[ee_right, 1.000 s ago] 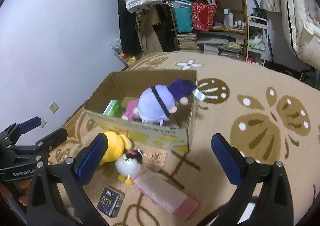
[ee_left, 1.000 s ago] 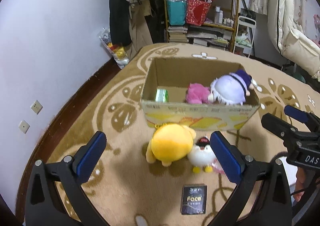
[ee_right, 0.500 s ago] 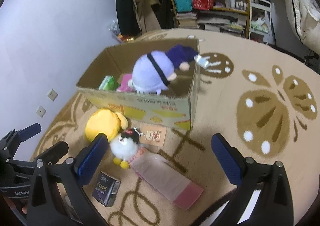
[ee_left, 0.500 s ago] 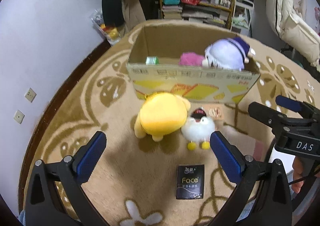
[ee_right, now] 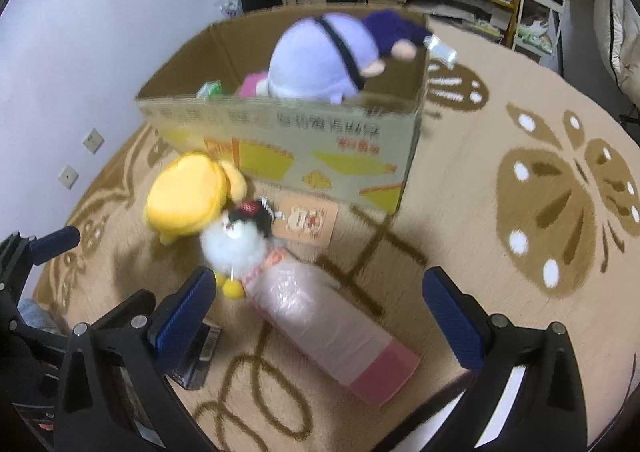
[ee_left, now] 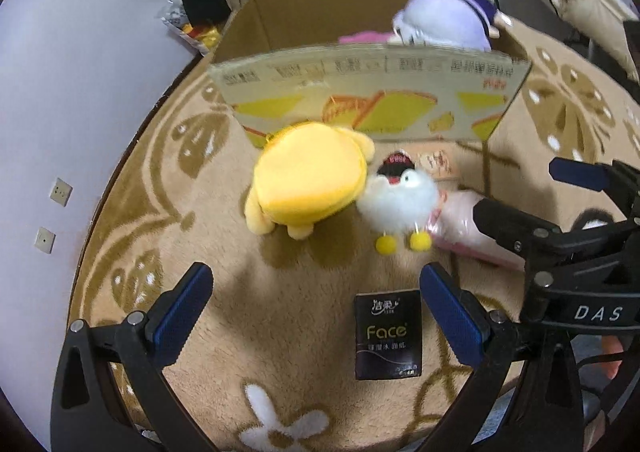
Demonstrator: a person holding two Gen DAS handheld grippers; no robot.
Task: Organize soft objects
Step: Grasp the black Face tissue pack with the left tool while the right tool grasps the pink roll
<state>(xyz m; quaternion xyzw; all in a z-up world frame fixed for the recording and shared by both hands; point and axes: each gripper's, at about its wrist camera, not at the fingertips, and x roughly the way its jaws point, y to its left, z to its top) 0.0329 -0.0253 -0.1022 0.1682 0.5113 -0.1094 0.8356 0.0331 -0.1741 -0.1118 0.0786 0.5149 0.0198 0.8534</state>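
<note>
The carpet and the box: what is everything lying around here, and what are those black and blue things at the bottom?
Cardboard box: one, brown with yellow print, on the carpet, open top.
Purple plush: one, lilac with a dark purple hat, inside the box.
Pink plush: one, inside the box, mostly hidden.
Green packet: one, inside the box, by the near wall.
Yellow plush: one, on the carpet in front of the box.
White fluffy plush: one, yellow feet, touching the yellow plush.
Pink packet: one, long, lying on the carpet.
Black tissue pack: one, on the carpet.
Orange card: one, flat, by the box.
Carpet: one, beige with brown pattern.
Left gripper: black, blue fingers, open, empty.
Right gripper: same, open, empty.
</note>
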